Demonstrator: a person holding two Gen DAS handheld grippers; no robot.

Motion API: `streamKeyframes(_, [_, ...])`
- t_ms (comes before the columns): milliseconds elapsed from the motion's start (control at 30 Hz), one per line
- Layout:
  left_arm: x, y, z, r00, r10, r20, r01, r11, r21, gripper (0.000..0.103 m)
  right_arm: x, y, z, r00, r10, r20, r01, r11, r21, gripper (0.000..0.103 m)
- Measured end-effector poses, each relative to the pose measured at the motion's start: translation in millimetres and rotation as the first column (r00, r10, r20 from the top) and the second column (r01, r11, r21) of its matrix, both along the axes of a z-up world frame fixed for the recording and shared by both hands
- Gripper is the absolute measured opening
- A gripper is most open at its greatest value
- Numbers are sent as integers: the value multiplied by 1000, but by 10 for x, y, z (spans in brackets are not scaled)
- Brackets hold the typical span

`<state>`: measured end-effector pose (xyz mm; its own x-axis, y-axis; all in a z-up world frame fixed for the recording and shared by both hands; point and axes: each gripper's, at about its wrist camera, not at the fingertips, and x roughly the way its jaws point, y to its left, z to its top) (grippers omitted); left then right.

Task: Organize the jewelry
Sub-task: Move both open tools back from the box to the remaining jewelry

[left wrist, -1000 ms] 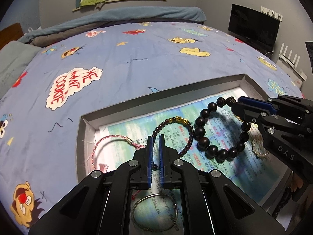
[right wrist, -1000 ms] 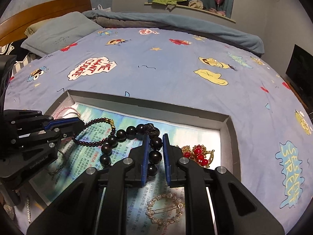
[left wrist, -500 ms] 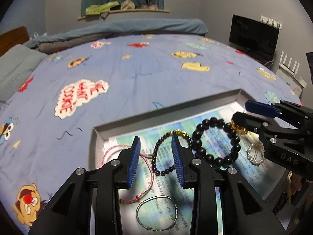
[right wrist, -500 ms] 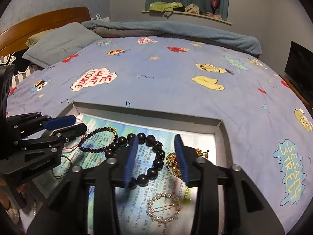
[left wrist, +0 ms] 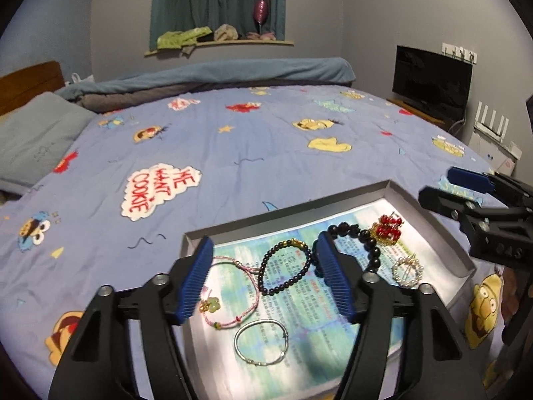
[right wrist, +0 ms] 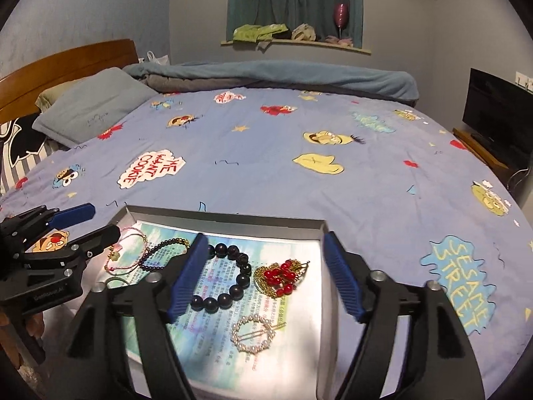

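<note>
A shallow grey tray point(left wrist: 286, 215) lined with printed paper lies on the bed; it also shows in the right wrist view point(right wrist: 226, 218). In it lie a small dark bead bracelet point(left wrist: 285, 266), a big black bead bracelet point(right wrist: 230, 278), a pink string bracelet point(left wrist: 238, 295), a silver bangle point(left wrist: 261, 341), a red and gold brooch point(right wrist: 281, 276) and a pearl ring clip point(right wrist: 253, 333). My left gripper point(left wrist: 266, 281) is open and empty above the tray's left part. My right gripper point(right wrist: 266, 278) is open and empty above its right part.
The tray rests on a blue cartoon bedsheet point(left wrist: 233, 153). A grey pillow point(right wrist: 93, 106) and a rolled duvet point(right wrist: 283, 76) lie at the far side. A black TV point(left wrist: 431, 81) stands at the right by the wall.
Both grippers opened, letting go of the small and big bead bracelets, which now lie in the tray. Both grippers lifted and drew back from the tray.
</note>
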<state>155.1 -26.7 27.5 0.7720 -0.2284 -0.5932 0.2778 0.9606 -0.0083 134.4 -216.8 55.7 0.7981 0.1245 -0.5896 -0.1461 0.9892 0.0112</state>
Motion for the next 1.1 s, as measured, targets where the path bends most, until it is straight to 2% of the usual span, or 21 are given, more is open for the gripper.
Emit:
streamKeyframes(67, [-93,9,78,1000,6,19,-6,1000,-6,78,-116,-34,40,1000,-6,13,6,1000,-2,89])
streamKeyframes(133, [-178,19,122,999,10,37,-10,1000,-3,81,-224,-69,75,1000,-3,12,3,1000,-1,94])
streamKeyframes(267, [-372,109,207,999,33,34,-32,999,-30,93,-410,-119,197,1000,11,23,-11,1000,1,97])
streamKeyframes(467, [-651,222,325,998,52,39,-51,998,-28,94,-713,-160,362,998,35,52,-34,999,-7,97])
streamKeyframes(633, [-893,329,350,996,74,55,-74,997,-2,94,-973,-189,352,997,44,66,-44,999,1,98])
streamKeyframes(1100, [-1521,566,-47,997,82,-7,-81,996,32,95,-1516,-172,-251,998,63,8,-64,998,30,98])
